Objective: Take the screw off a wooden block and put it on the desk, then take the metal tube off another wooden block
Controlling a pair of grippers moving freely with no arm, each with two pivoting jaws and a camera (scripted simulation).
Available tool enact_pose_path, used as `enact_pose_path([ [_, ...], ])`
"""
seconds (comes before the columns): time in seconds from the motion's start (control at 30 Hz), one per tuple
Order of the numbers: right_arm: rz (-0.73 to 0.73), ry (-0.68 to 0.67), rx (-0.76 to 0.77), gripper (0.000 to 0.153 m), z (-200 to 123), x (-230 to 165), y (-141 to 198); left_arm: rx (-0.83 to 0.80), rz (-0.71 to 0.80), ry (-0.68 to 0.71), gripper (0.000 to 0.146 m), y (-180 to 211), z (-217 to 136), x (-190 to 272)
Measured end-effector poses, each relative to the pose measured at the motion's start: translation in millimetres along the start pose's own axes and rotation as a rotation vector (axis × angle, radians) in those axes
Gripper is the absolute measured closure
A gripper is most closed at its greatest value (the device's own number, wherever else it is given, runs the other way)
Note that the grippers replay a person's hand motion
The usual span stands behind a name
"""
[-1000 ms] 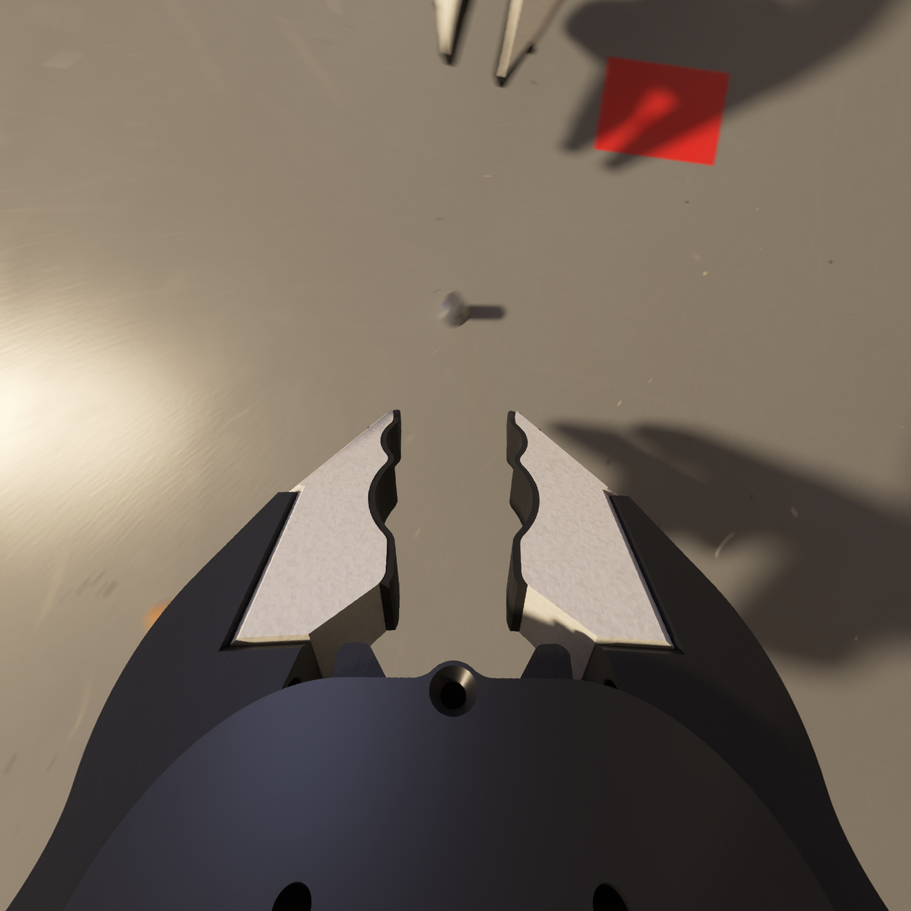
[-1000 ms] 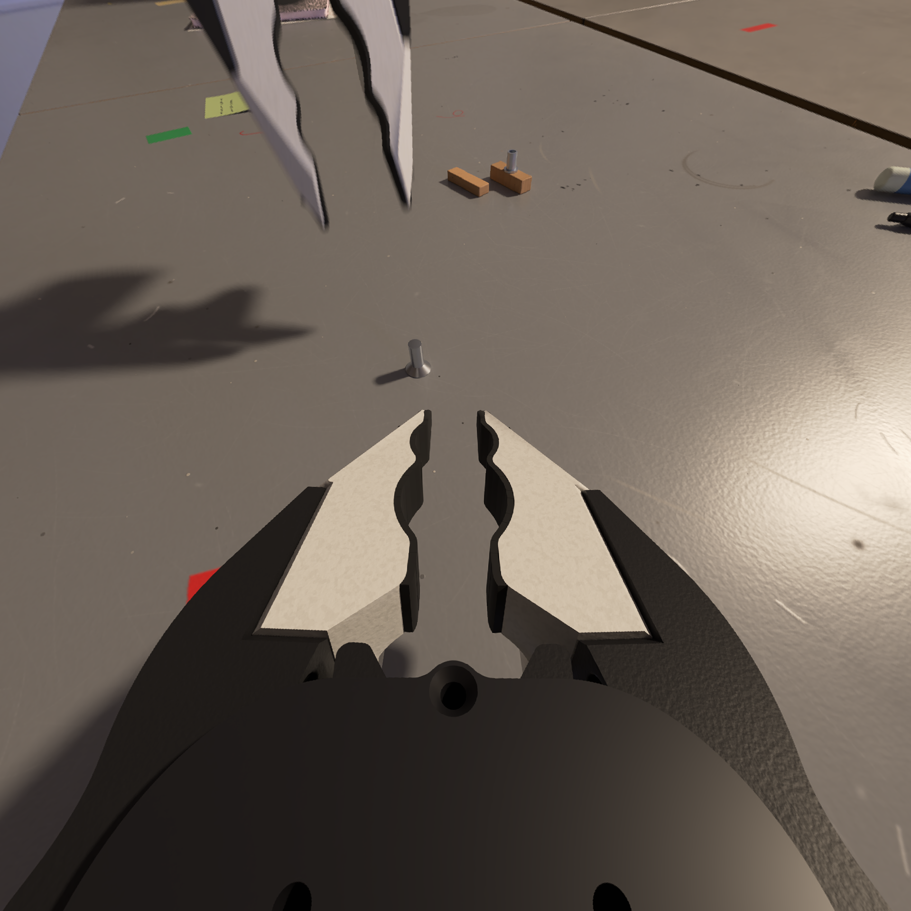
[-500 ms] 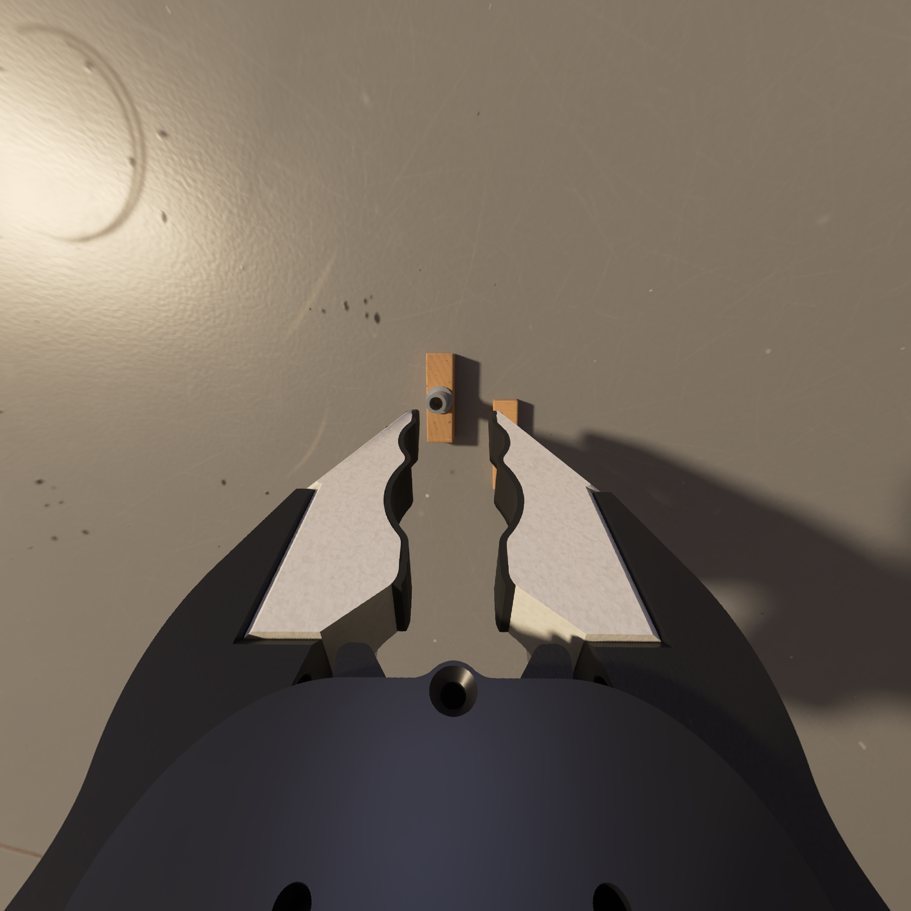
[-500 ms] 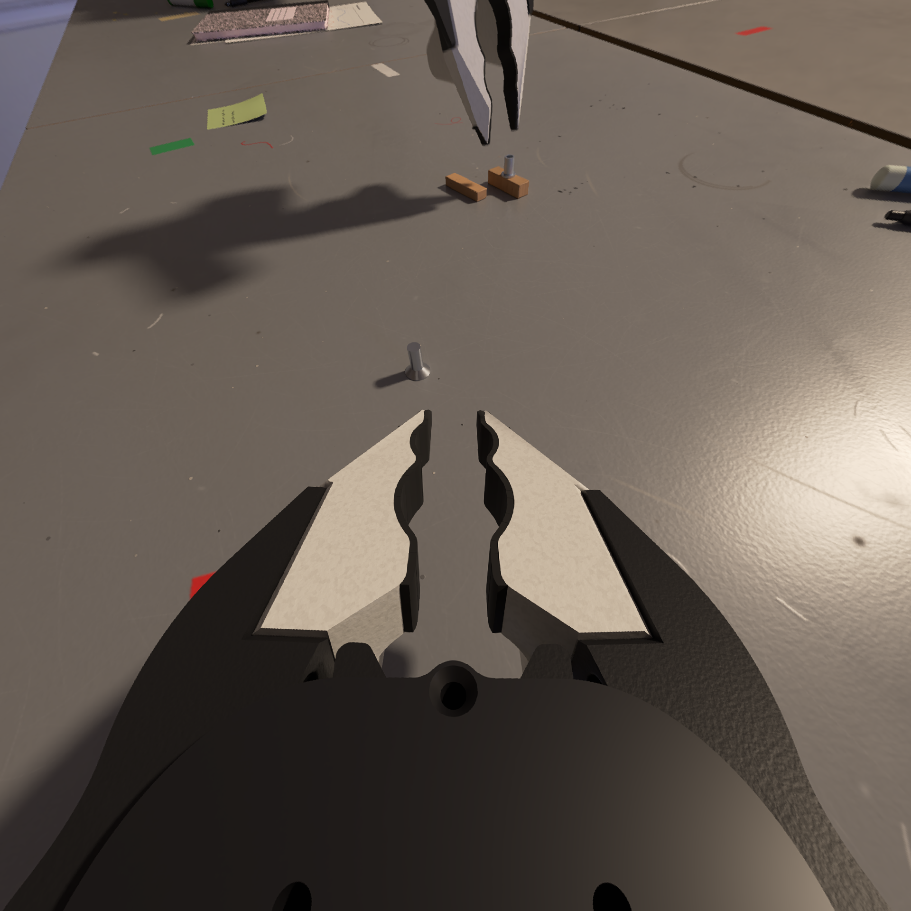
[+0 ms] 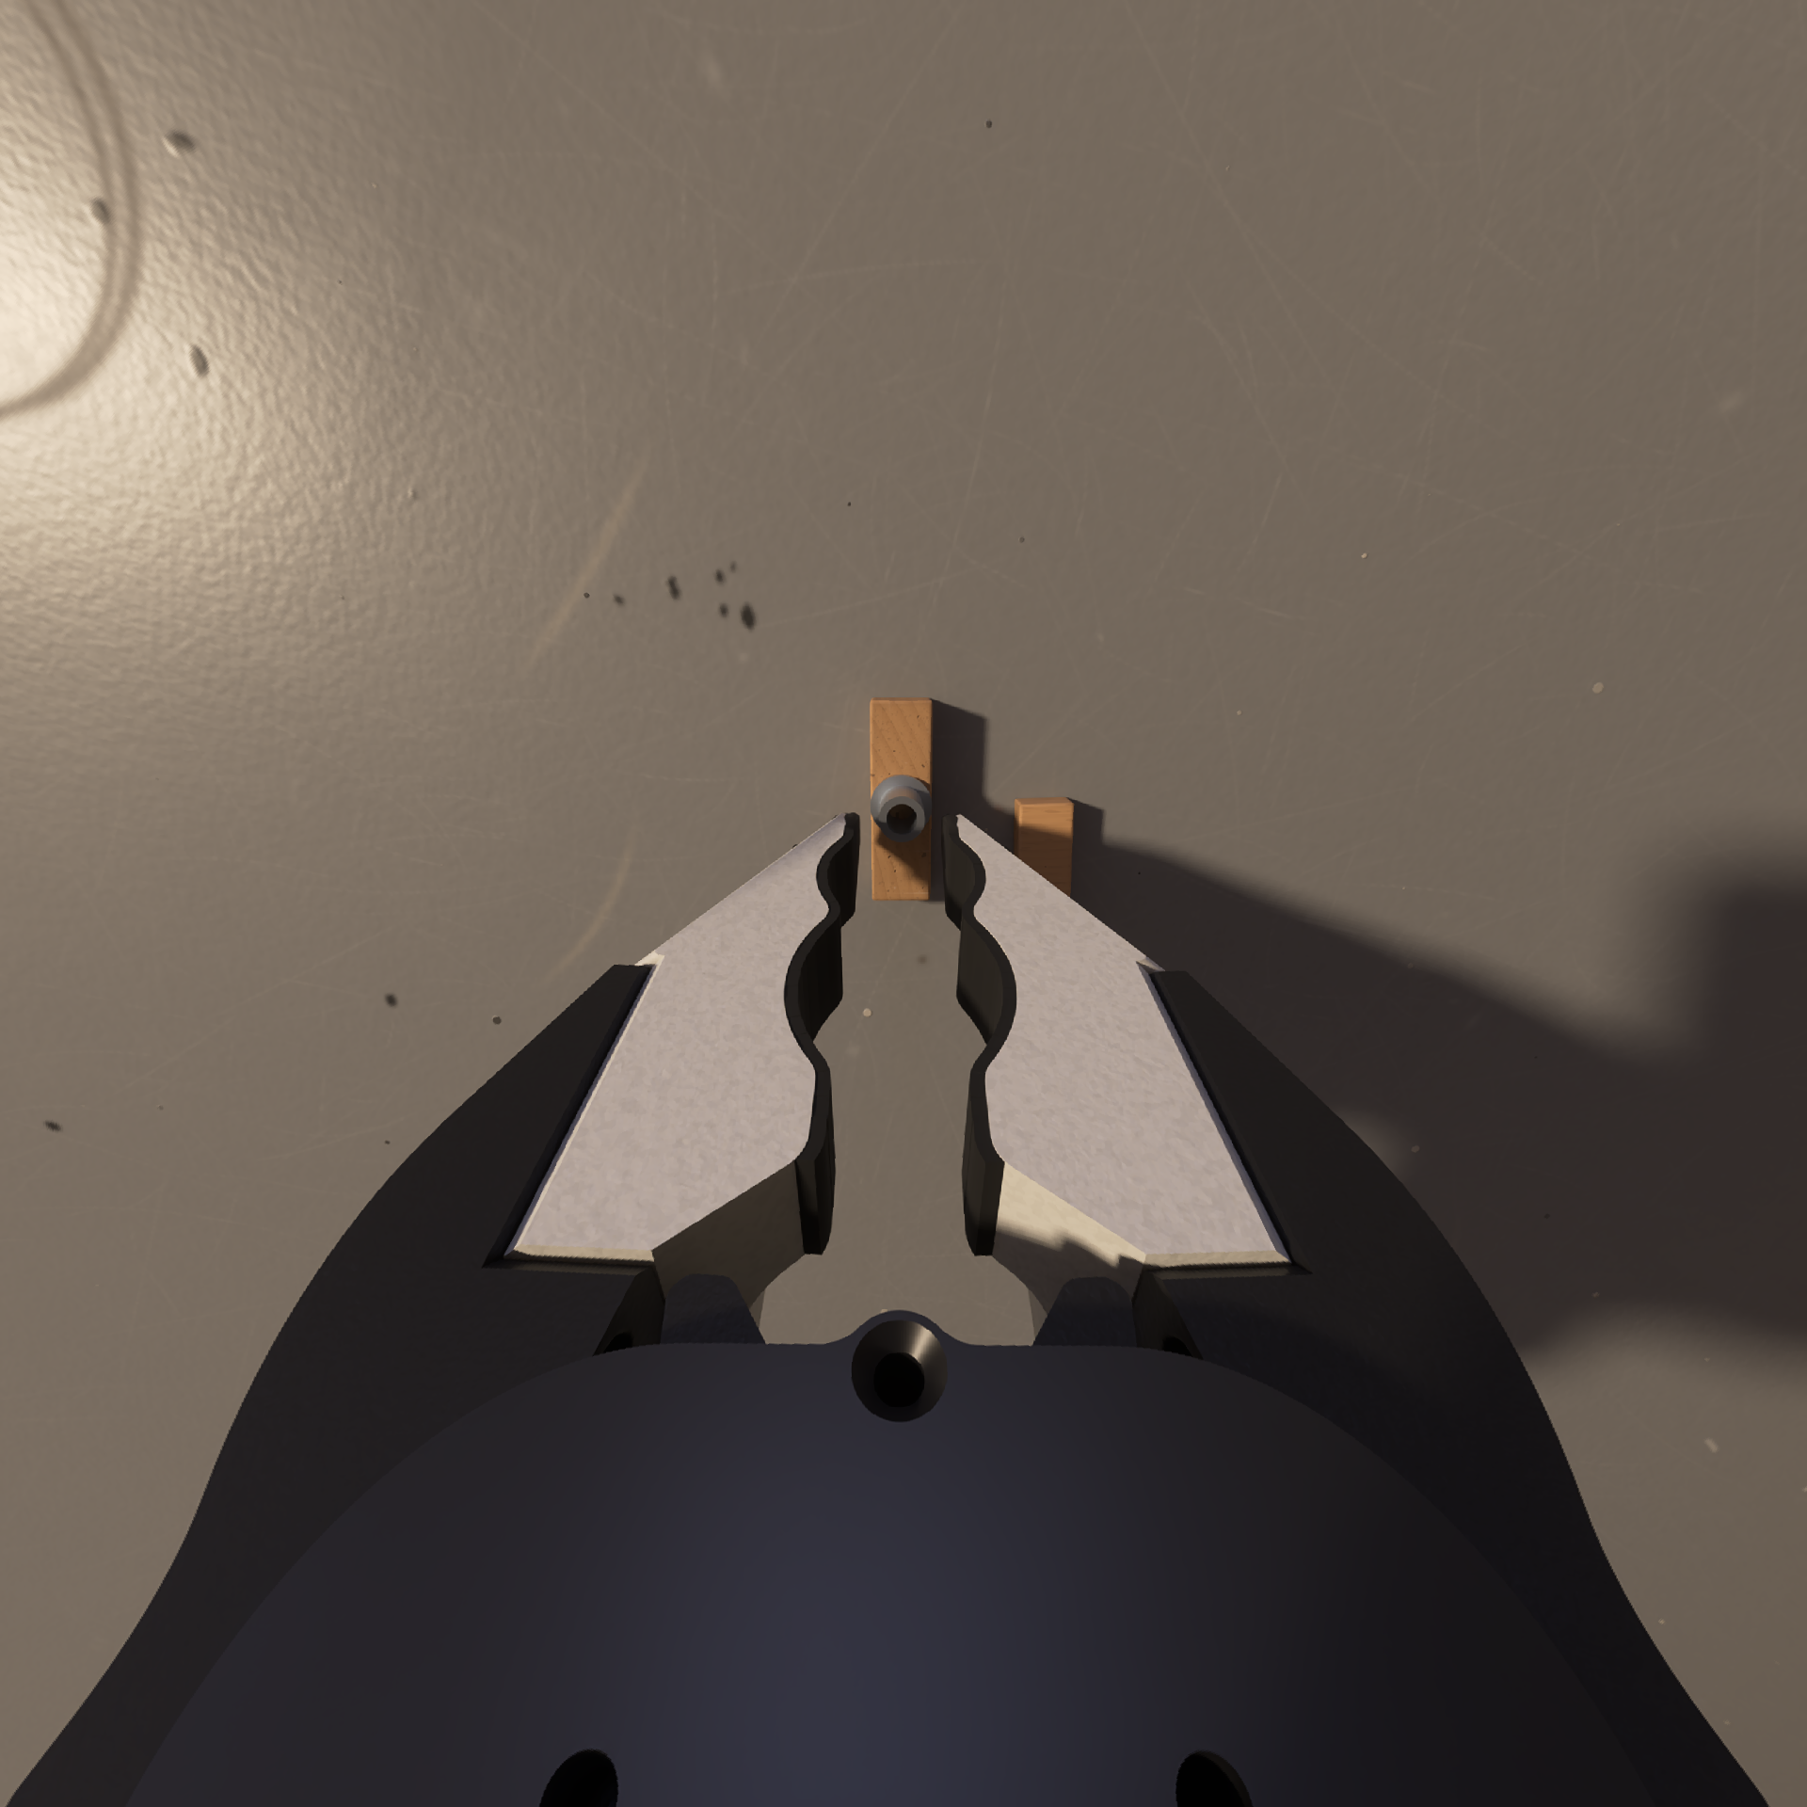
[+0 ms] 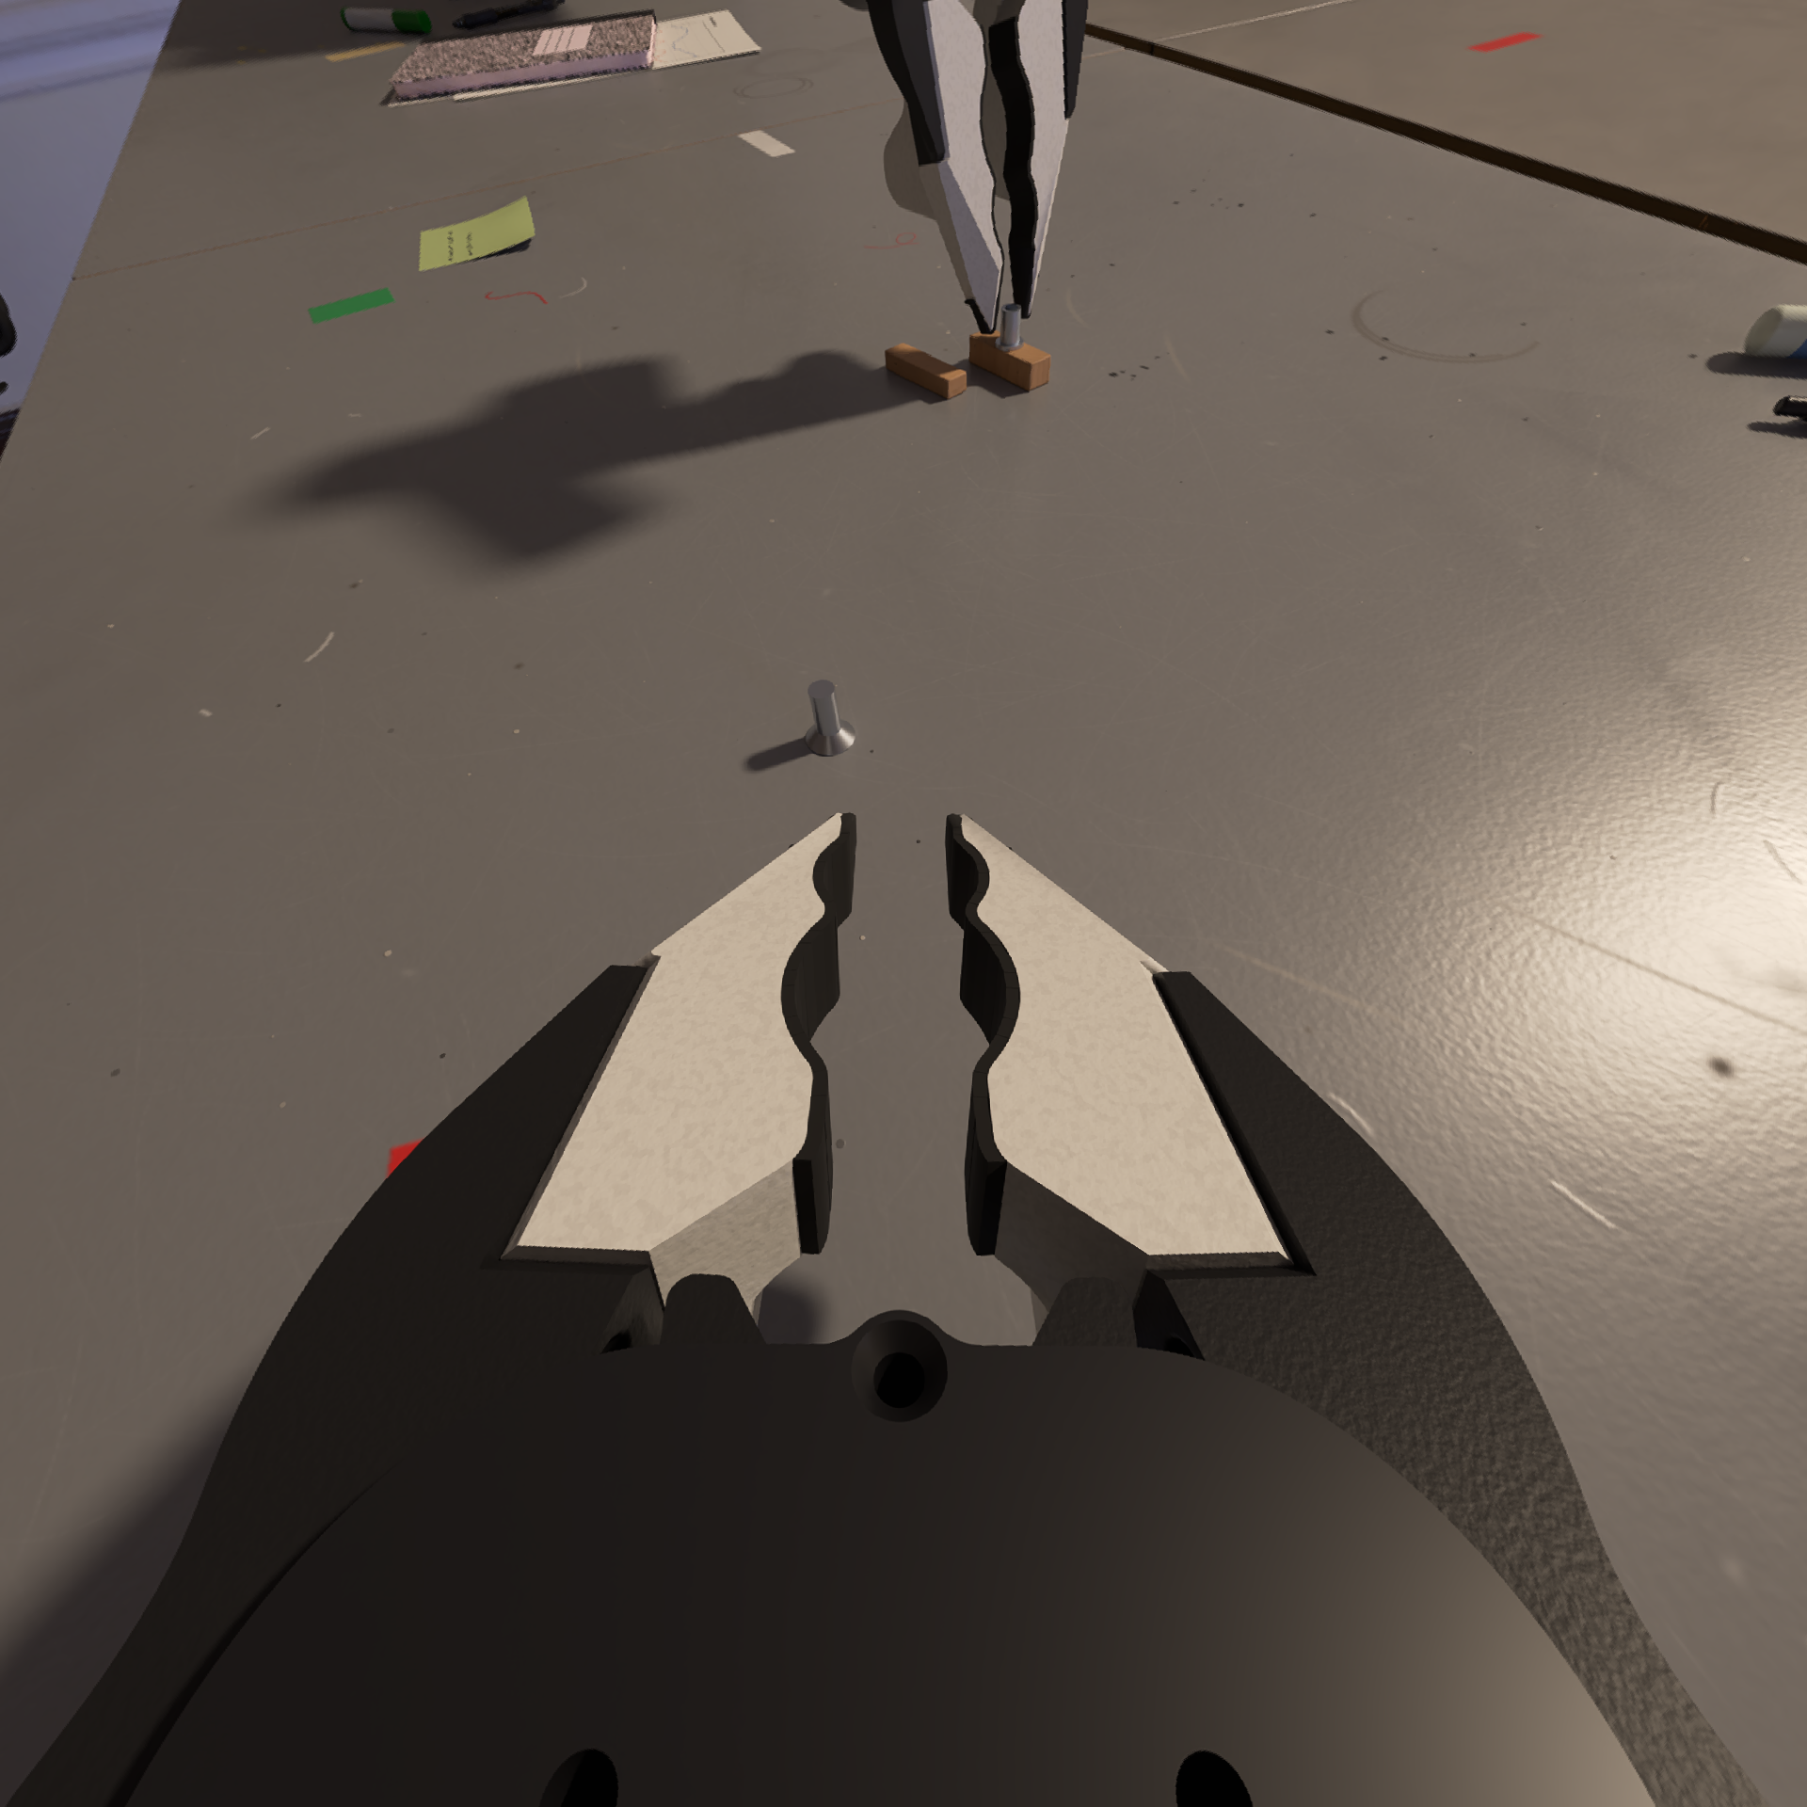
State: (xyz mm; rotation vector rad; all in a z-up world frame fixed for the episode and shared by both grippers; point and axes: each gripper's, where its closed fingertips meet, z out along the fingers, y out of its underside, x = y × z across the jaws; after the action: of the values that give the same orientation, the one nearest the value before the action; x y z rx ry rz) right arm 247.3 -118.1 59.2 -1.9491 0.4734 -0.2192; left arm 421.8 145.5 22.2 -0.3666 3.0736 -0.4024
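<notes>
L gripper (image 5: pixel 900 831) points straight down over tube (image 5: pixel 901 811) on block (image 5: pixel 901 743), jaws apart, tips flanking tube. 2nd block (image 5: pixel 1044 843) at 3 o'clock, part-hidden. R gripper (image 6: pixel 900 826) low, released; screw (image 6: pixel 827 722) on desk (image 6: pixel 1271 606) at 12.

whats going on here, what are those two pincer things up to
The left gripper hangs open above a tan wooden block, its fingertips flanking the short grey metal tube that stands in it, not yet clamped. A second, bare wooden block lies beside it. The small silver screw already stands head-down on the grey desk, in front of the right gripper, which is open and empty.
</notes>
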Motion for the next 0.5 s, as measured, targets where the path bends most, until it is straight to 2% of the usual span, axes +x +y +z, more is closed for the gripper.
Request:
enact_pose_path([
  [0.33, 0.003, 0.001, -0.006, 0.134, 0.4, 0.2, 0.5, -0.017, -0.017, 0.013, 0.138, 2.5, 3.6, 0.7],
  [0.5, 0.005, 0.001, -0.008, 0.134, 0.6, 0.2, 0.8, 0.026, -0.04, -0.047, 0.138, -0.9, -13.3, 3.2],
])
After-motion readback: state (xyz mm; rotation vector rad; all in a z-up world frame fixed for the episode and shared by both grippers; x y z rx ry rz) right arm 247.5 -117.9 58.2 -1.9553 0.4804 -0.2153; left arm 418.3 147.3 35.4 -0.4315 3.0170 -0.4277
